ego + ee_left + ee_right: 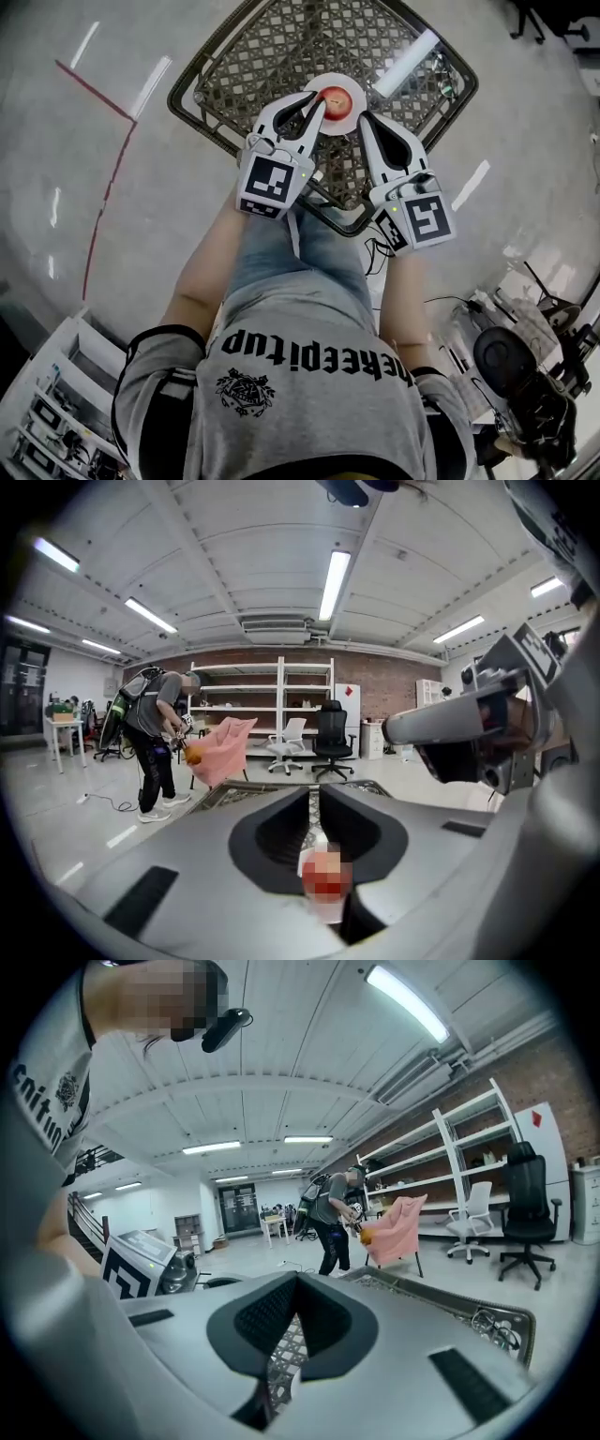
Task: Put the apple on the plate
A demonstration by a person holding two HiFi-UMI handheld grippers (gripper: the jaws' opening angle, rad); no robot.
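Seen from above, a person holds two grippers out over a dark woven table point(281, 47). A white plate point(352, 86) lies on the table just ahead of both tools, and a red apple point(337, 97) sits in the middle of the plate.

The left gripper point(322, 101) has its tips over the plate's near left edge, right beside the apple. Its jaws are clenched with nothing between them. In the left gripper view the two tips point(315, 794) meet in a thin line. The apple point(325, 878) shows only as a red smudge below them, through the opening behind the tips, with the white of the plate around it. The pads are not on the fruit.

The right gripper point(364, 116) points at the plate's near right edge, just beside the apple's other side. Its jaws are also closed and empty. In the right gripper view the tips point(296, 1281) come together over the woven tabletop point(281, 1358), which shows through the opening behind them.

Beyond both tools, across a large room, another person point(155, 738) stands bent over a pink chair point(225, 747), with white shelves point(281, 700) and office chairs point(330, 738) behind. A red line point(98, 89) runs across the grey floor to the left of the table.
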